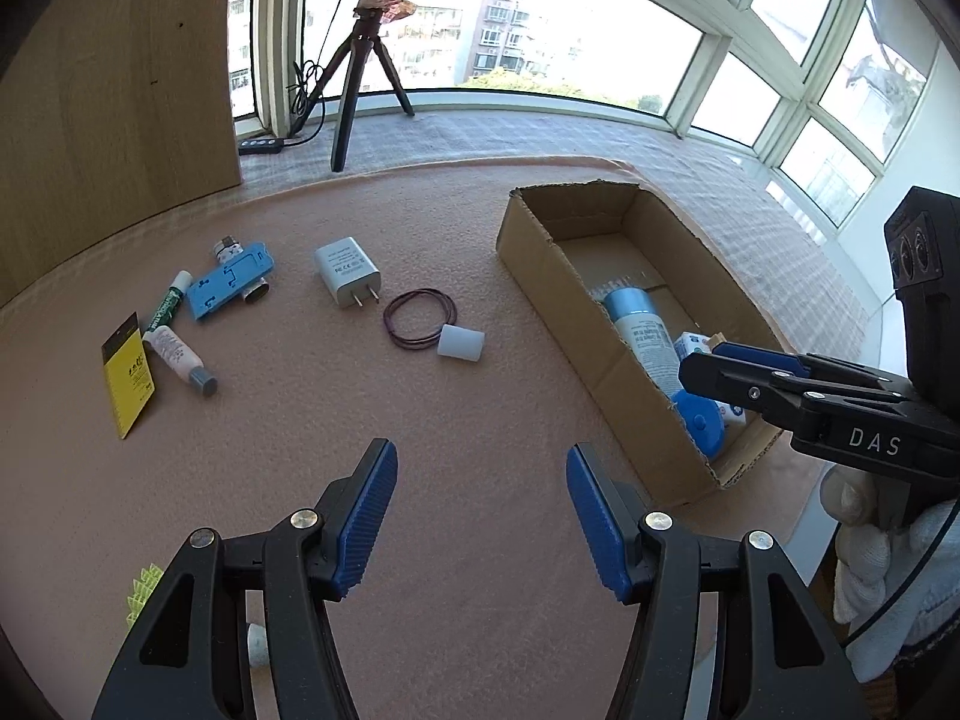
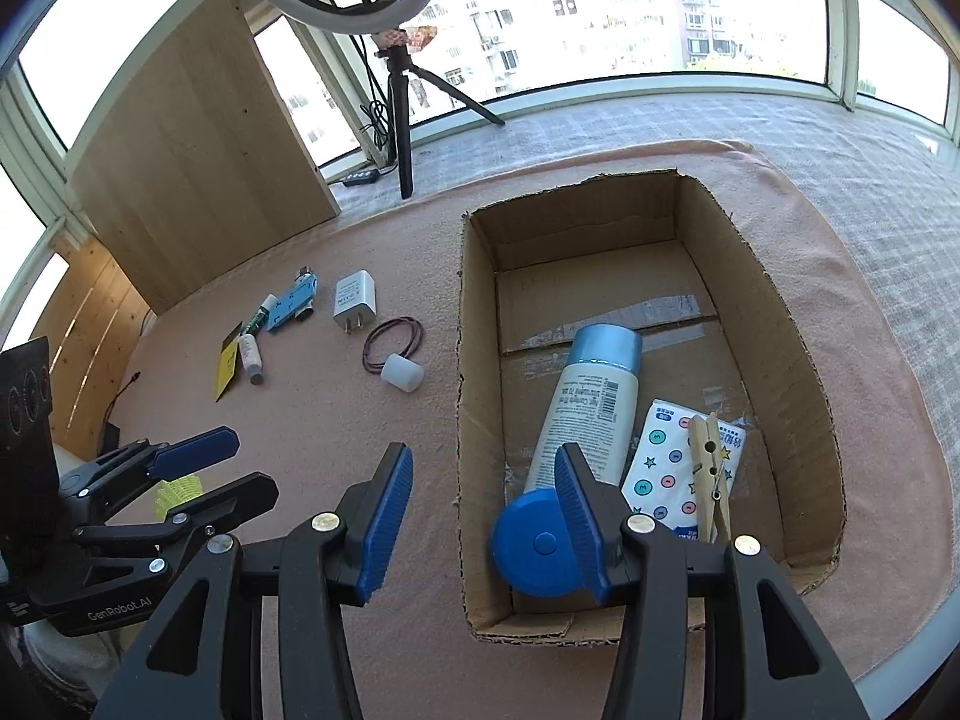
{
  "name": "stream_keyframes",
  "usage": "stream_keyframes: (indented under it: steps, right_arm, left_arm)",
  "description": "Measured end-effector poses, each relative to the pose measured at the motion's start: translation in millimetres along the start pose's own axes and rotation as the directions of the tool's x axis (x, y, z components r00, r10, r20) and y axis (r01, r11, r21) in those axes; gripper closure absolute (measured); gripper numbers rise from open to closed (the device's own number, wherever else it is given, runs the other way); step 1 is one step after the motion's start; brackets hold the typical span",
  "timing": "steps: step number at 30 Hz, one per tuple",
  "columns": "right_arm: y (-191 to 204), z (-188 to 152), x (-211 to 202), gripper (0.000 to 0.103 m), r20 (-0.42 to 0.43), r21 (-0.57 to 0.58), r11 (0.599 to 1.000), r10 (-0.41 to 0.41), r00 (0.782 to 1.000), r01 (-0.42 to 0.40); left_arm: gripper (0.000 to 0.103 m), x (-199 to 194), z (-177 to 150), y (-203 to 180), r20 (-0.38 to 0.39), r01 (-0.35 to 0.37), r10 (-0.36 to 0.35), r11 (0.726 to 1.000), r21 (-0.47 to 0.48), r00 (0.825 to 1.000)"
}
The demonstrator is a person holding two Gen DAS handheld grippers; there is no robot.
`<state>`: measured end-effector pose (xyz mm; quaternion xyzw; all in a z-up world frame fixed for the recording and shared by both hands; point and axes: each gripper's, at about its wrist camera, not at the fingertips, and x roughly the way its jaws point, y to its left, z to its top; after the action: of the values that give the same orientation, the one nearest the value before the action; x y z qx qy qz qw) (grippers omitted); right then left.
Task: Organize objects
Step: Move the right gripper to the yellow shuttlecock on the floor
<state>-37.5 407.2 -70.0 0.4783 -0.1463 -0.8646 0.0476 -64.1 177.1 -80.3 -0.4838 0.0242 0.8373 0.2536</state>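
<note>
An open cardboard box (image 2: pixel 798 354) (image 1: pixel 540 264) lies on the pink mat. It holds a lotion bottle (image 2: pixel 585 402) (image 1: pixel 645 339), a blue round case (image 2: pixel 537 543) (image 1: pixel 699 420), a tissue pack (image 2: pixel 669 468) and a wooden clothespin (image 2: pixel 711 468). On the mat to its left lie a white charger (image 1: pixel 348 270) (image 2: pixel 355 302), a wire loop (image 1: pixel 420 319), a white cap (image 1: pixel 461 344) (image 2: pixel 403 373), a blue holder (image 1: pixel 231 285), small tubes (image 1: pixel 180 354) and a yellow card (image 1: pixel 129 384). My left gripper (image 1: pixel 483 519) is open and empty above the mat. My right gripper (image 2: pixel 483 525) is open and empty over the box's near left wall.
A ring light on a tripod (image 1: pixel 360 78) stands on the window ledge, with its cable and controller (image 1: pixel 264 145). A wooden board (image 1: pixel 120 96) leans at the back left. A yellow-green comb-like item (image 1: pixel 144 591) and a small white object (image 1: pixel 258 642) lie near my left gripper.
</note>
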Motion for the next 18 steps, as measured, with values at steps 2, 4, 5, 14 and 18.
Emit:
stream_keyframes:
  steps: [2, 4, 5, 14, 18]
  right_arm:
    - [13.5, -0.6, 4.0, 0.058, -0.01, -0.024, 0.999, 0.022, 1.0, -0.022]
    - [27.9, -1.9, 8.9, 0.058, -0.024, -0.051, 0.998, 0.045, 0.999, -0.046]
    - [35.4, -2.9, 11.6, 0.058, -0.033, -0.065, 0.996, 0.057, 0.998, -0.059]
    - [105.2, -13.9, 42.6, 0.058, -0.148, -0.207, 0.96, 0.16, 0.976, -0.189]
    - [136.9, -21.2, 57.2, 0.058, -0.212, -0.291, 0.925, 0.185, 0.96, -0.243]
  left_arm:
    - [0.04, -8.6, -8.0, 13.9, 0.004, -0.016, 0.016, 1.0, -0.026, 1.0]
    - [0.041, -18.0, -17.9, 29.6, 0.005, -0.033, 0.034, 0.998, -0.057, 0.999]
    - [0.041, -22.9, -22.8, 37.2, 0.006, -0.041, 0.042, 0.997, -0.073, 0.999]
    - [0.041, -70.6, -73.3, 99.5, 0.022, -0.102, 0.11, 0.969, -0.227, 0.994]
    - [0.041, -77.5, -100.1, 115.6, 0.001, -0.117, 0.122, 0.955, -0.274, 0.993]
